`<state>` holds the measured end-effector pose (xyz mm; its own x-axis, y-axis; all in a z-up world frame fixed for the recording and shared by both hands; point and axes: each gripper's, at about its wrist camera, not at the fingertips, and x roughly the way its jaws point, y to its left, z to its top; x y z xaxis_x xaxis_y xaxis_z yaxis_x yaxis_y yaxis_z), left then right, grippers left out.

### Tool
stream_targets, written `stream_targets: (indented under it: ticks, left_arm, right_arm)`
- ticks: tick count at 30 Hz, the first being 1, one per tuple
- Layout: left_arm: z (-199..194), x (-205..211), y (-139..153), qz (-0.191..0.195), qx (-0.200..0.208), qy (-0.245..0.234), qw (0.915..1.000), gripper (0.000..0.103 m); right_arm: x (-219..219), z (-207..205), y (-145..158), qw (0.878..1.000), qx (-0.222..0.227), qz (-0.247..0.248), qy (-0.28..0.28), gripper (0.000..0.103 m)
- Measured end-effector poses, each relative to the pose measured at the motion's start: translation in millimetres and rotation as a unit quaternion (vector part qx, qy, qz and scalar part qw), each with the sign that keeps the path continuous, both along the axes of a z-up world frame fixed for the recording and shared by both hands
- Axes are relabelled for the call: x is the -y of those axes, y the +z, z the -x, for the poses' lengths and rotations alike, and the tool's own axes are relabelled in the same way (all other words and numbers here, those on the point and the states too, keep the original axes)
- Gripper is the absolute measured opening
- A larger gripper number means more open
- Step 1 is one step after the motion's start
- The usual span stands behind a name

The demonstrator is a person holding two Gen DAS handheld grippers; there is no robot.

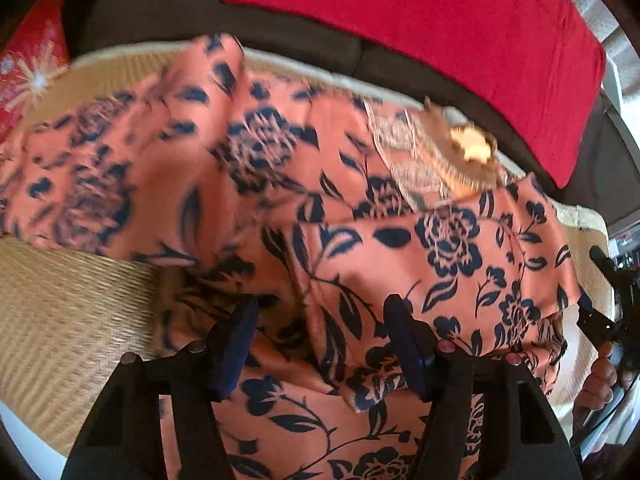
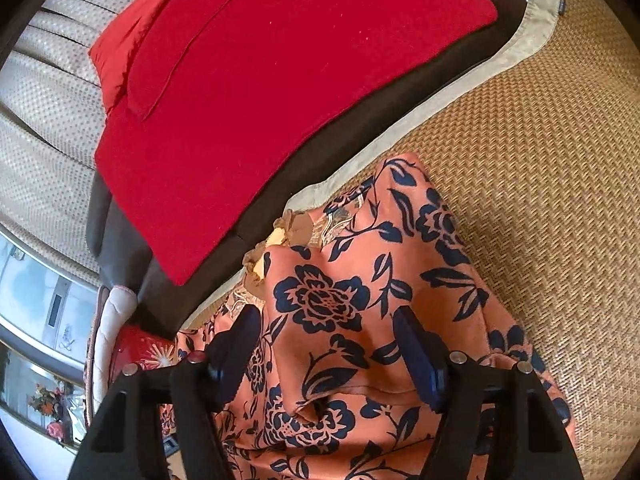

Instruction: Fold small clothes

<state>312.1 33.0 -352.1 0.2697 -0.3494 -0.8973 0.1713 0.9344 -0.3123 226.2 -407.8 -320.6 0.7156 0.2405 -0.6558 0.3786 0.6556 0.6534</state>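
Orange cloth printed with dark blue flowers, the garment (image 1: pixel 304 208), lies on a woven straw mat (image 1: pixel 60 320) beside a dark sofa seat bearing a red cushion (image 2: pixel 280 92); one side panel looks already turned in over the middle, yet the cloth is rumpled, with ridges and a loose flap near the lace collar (image 1: pixel 404 160), so I judge the fold barely begun, with the smoothing and the remaining folds still to do; the left gripper (image 1: pixel 320 340) hangs over the lower cloth with its fingers (image 1: pixel 408 344) apart and fabric showing between them, though whether the pads press it I cannot tell through the blur; the right gripper (image 2: pixel 326 344) hovers above a raised hump of cloth, fingers (image 2: pixel 416 352) apart and clamped on nothing; no basket, box or other container shows in either view.
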Motion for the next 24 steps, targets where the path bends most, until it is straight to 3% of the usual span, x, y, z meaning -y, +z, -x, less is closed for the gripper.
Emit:
stream_targets:
  ticks: [3,5,6,7,8,12,15,18,21,24]
  left_arm:
    - [2.2,11.3,-6.3,-0.001,0.003,-0.012,0.9999,0.065]
    - [3.2,15.5,-5.1,0.004,0.010,-0.017,0.9998,0.037]
    - [3.2,15.9,-5.0,-0.002,0.017,-0.012,0.9998,0.031]
    - [3.6,14.5,-3.4,-0.003,0.025,-0.006,0.9997,0.017]
    - [4.0,12.1,-0.8,0.005,0.034,0.001,0.9994,0.009]
    - [6.1,6.8,17.0,0.040,0.081,0.005,0.9959,0.009]
    - [8.9,11.9,41.6,0.018,0.147,-0.009,0.9889,0.007]
    - [12.8,21.1,68.8,-0.001,0.220,-0.029,0.9751,0.007]
    - [9.6,22.9,83.1,-0.008,0.254,-0.028,0.9667,0.007]
    - [-5.0,18.6,85.2,-0.048,0.267,0.000,0.9626,0.007]
  right_arm:
    - [-3.4,-2.1,-1.1,1.000,-0.003,0.001,0.006,0.072]
    - [-3.5,-2.3,-0.3,1.000,-0.004,0.001,0.008,0.072]
    - [-3.3,-3.0,-1.3,1.000,-0.005,0.001,0.006,0.072]
    - [-2.5,-4.2,-3.3,1.000,-0.005,0.001,0.005,0.072]
    - [-1.2,-4.2,-4.3,1.000,-0.005,0.001,0.001,0.072]
    - [3.6,-2.0,-4.1,1.000,-0.006,-0.001,-0.012,0.072]
    - [5.4,-2.4,-5.1,1.000,-0.005,-0.003,-0.020,0.072]
    - [4.3,-3.8,-4.1,1.000,0.000,-0.001,-0.021,0.072]
    - [1.9,-7.5,-2.9,1.000,0.007,0.002,-0.014,0.072]
    - [-0.2,-13.3,-5.1,1.000,0.011,0.001,-0.009,0.072]
